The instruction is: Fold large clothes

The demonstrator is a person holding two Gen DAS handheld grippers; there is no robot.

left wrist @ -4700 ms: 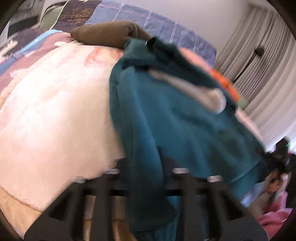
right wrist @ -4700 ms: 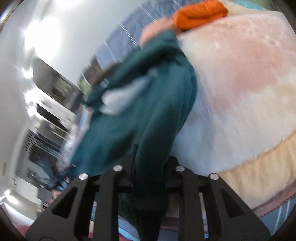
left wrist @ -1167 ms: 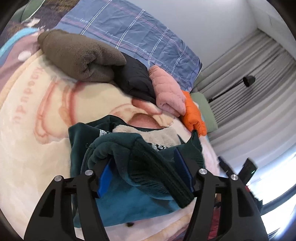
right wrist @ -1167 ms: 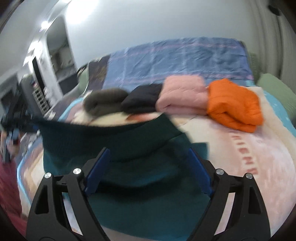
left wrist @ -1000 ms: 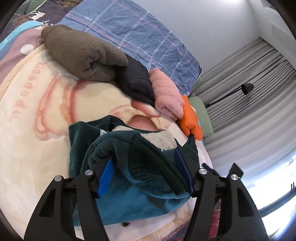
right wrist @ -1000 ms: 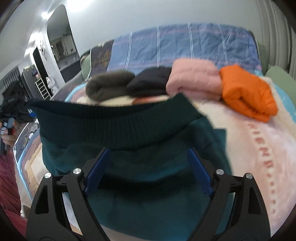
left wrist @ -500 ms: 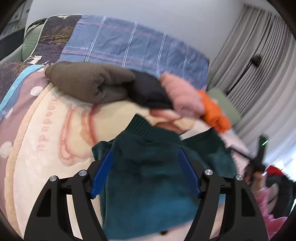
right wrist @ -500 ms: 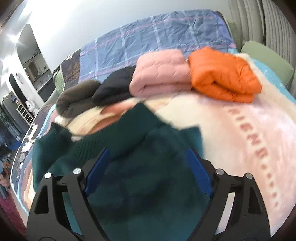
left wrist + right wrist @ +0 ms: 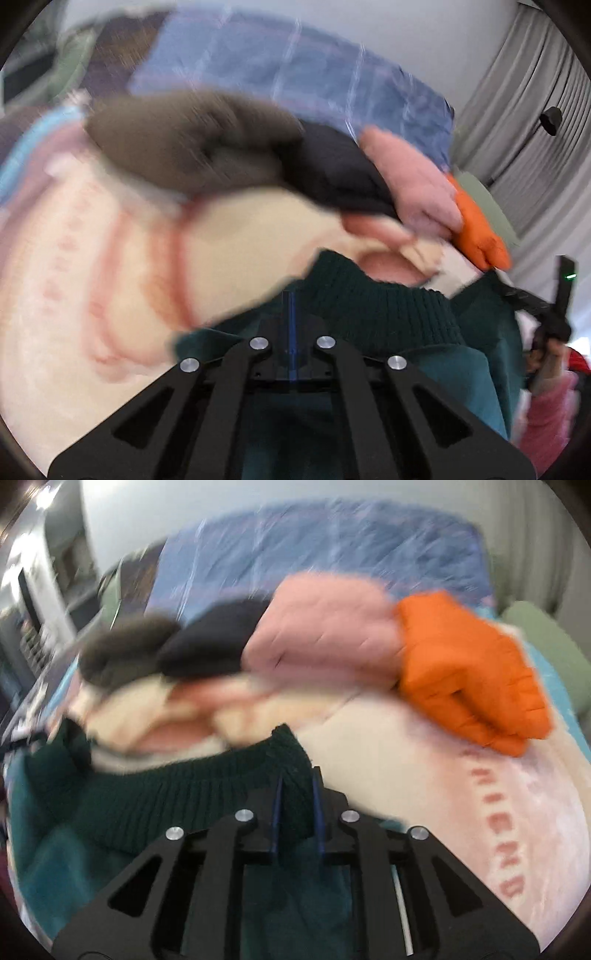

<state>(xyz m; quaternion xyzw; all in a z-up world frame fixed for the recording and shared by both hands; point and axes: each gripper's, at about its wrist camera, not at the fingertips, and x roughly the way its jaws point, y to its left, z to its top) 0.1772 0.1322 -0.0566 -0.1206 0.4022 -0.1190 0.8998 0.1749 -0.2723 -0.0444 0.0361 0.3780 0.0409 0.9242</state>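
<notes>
The dark green sweater (image 9: 192, 794) lies on the cream blanket (image 9: 424, 775) of the bed, its ribbed hem between the closing jaws of the right hand-held gripper (image 9: 297, 805), the left hand-held gripper (image 9: 291, 332) fully closed at its edge, folded clothes (image 9: 332, 635) behind.

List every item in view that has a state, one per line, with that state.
Left tongs: shut at the edge of the green garment; fabric between the pads not visible.
Right tongs: closing, ribbed hem between the pads.
Dark green garment: partly folded, lying on the blanket.
Brown garment: folded.
Black garment: folded.
Pink jacket: folded.
Orange jacket: folded.
Blanket: spread out.
</notes>
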